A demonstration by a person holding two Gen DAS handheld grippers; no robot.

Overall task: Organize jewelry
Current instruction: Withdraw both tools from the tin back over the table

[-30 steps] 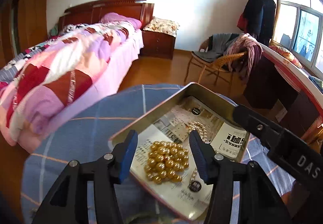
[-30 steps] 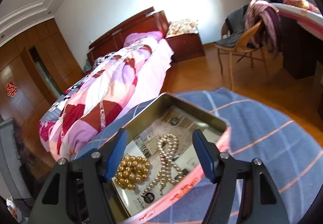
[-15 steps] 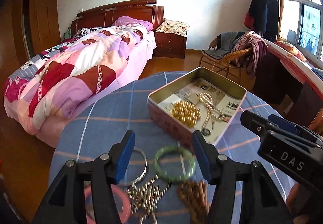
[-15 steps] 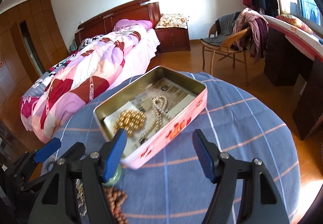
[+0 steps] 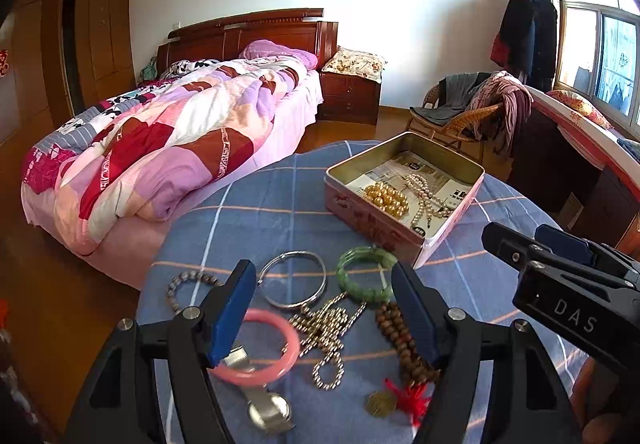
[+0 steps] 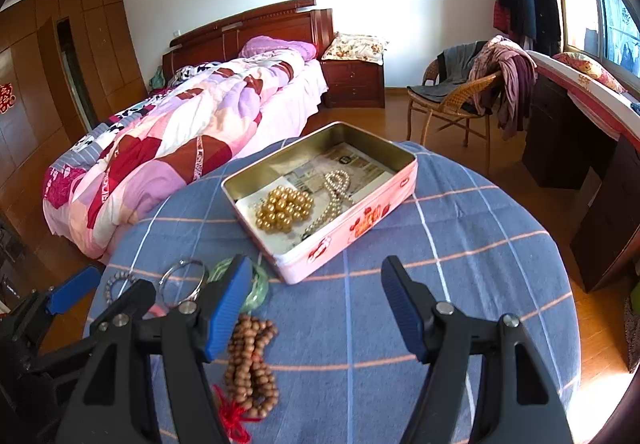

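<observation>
Round bench (image 6: 460, 244) under a blue checked cloth carried everything. Open pink rectangular tin (image 6: 352, 220) with flower print sat toward the far side, lined with newspaper; inside lay a heap of gold beads (image 6: 285, 209) and, just beside it, a strand of white pearls (image 6: 335, 193).

Left tool (image 5: 323, 310) hung above the loose pieces near the bench's near edge, blue pads wide apart, holding nothing. Right tool (image 6: 316, 302) likewise spread and empty, over bare cloth in front of the tin.

Loose on the cloth: brown wooden bead string (image 5: 404, 344) with red tassel and a coin, pink bangle (image 5: 260, 354), plain silver bangle (image 5: 294, 278), green jade bangle (image 5: 366, 274) touching the tin's near corner, silver ball chain (image 5: 328, 336), grey bead bracelet (image 5: 188, 288), metal wristwatch (image 5: 268, 410).
</observation>
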